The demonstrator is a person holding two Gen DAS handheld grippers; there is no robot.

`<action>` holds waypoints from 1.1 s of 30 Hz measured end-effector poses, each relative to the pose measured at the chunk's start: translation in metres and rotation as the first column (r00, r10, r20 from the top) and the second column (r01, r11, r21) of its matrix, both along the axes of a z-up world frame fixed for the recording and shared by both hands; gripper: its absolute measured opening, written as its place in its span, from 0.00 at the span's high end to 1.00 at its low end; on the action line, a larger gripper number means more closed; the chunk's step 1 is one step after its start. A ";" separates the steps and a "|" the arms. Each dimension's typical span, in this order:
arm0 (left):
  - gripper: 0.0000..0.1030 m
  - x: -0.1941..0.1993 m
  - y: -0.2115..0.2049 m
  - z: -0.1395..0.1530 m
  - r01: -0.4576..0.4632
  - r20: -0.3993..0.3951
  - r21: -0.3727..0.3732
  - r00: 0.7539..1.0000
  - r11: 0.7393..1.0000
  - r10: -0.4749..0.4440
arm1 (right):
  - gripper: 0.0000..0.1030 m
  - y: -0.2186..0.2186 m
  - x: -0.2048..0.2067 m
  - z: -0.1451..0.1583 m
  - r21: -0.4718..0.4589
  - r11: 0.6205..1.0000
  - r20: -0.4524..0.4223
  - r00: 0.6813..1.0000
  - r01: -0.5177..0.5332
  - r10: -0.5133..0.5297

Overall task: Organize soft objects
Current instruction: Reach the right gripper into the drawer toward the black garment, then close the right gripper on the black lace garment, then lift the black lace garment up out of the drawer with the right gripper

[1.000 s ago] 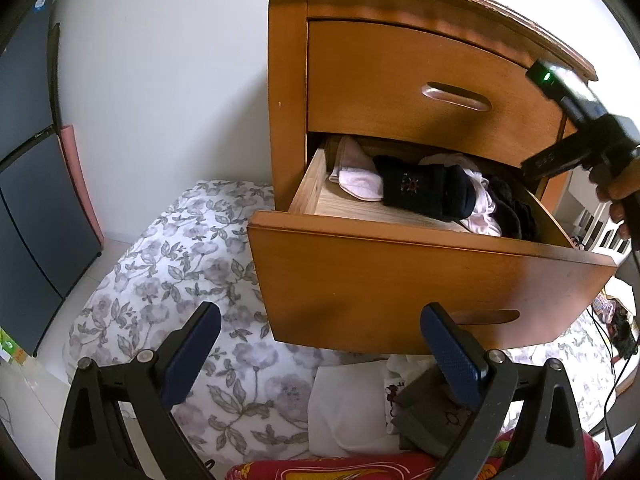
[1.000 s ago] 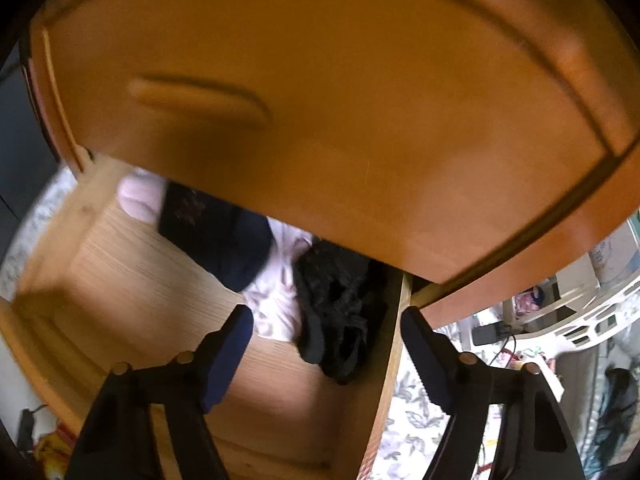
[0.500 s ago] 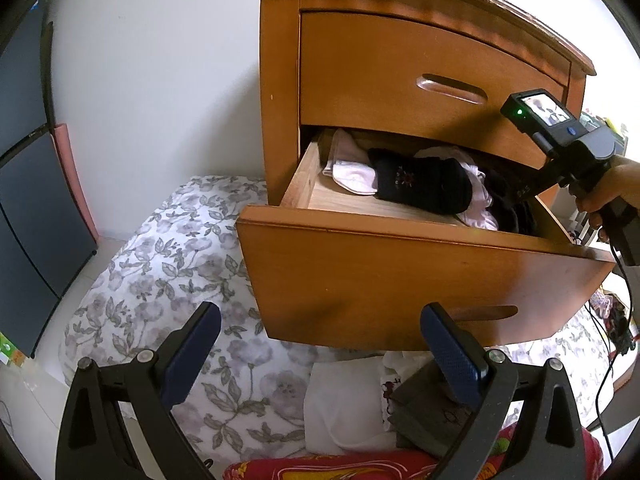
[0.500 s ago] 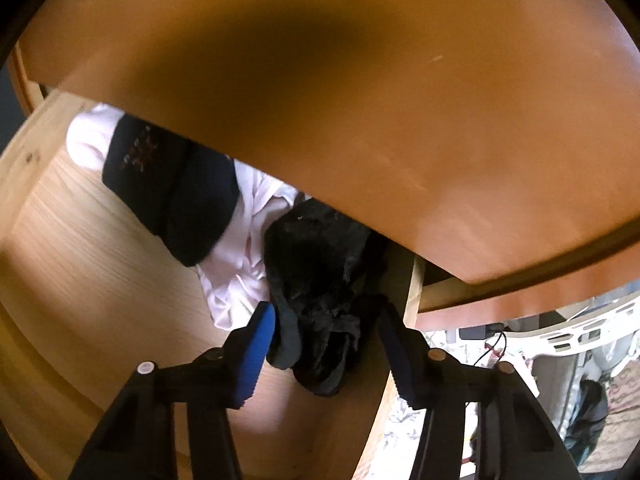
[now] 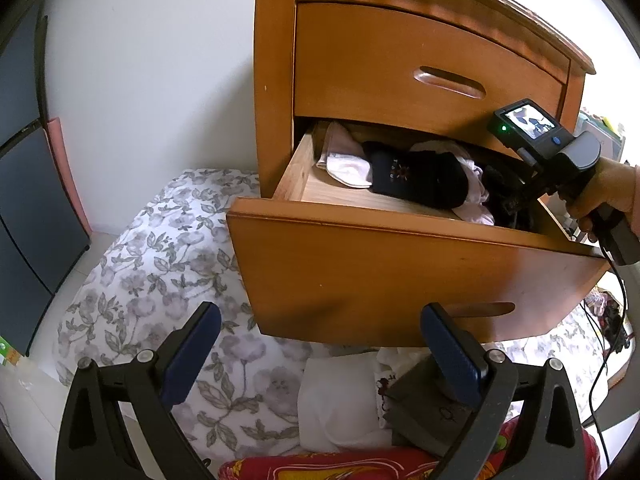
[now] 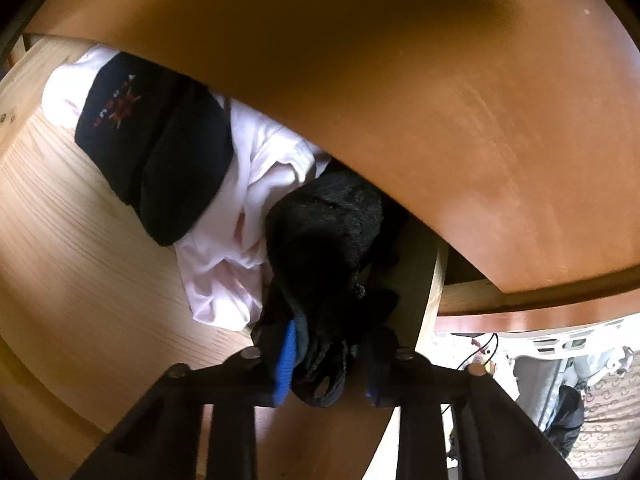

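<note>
The lower drawer [image 5: 400, 272] of a wooden nightstand stands pulled out. Inside lie a white cloth [image 5: 348, 164], a navy sock bundle with a red emblem [image 6: 152, 144], a pale pink garment [image 6: 248, 200] and a crumpled black garment [image 6: 324, 232] in the right corner. My right gripper [image 6: 328, 364] reaches down into that corner; its jaws are closing, with the black garment bunched between the blue pads [image 6: 286, 356]. My left gripper [image 5: 318, 320] hangs open in front of the drawer, with nothing between its fingers.
The upper drawer [image 5: 400, 72] overhangs the open one, just above my right gripper. Below the left gripper, a white cloth [image 5: 336, 400] and a grey folded cloth [image 5: 424, 408] lie on floral bedding [image 5: 160, 260]. Cables [image 5: 608, 320] trail at the right.
My right gripper has sunk into the drawer's right corner and its jaws have drawn in around the black garment. The left gripper has stayed put.
</note>
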State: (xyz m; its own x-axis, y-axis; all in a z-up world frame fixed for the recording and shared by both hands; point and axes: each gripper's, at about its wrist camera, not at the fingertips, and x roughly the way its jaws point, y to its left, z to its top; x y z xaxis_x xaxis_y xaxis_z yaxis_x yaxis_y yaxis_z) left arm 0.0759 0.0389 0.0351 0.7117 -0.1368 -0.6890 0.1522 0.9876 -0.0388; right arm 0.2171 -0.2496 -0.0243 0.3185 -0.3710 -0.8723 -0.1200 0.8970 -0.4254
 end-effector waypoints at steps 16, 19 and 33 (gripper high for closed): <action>0.03 0.001 -0.002 -0.003 0.010 -0.016 0.014 1.000 1.000 -0.010 | 0.94 -0.005 -0.035 0.031 0.053 0.998 0.064 0.998 0.018 -0.021; 0.03 0.001 -0.002 -0.003 0.009 -0.018 0.018 1.000 1.000 -0.009 | 0.94 -0.005 -0.033 0.046 0.065 0.998 0.088 0.996 0.013 -0.018; 0.03 -0.001 -0.003 -0.002 -0.002 -0.026 0.038 1.000 0.999 0.003 | 0.94 -0.002 -0.083 0.091 0.075 0.996 0.210 0.977 -0.045 0.028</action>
State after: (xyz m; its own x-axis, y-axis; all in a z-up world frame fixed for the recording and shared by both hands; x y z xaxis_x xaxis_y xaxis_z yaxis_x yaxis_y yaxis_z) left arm 0.0752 0.0361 0.0326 0.6939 -0.1081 -0.7120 0.1490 0.9888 -0.0049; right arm 0.1341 -0.2520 0.0668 0.5083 -0.2887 -0.8113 -0.0697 0.9252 -0.3730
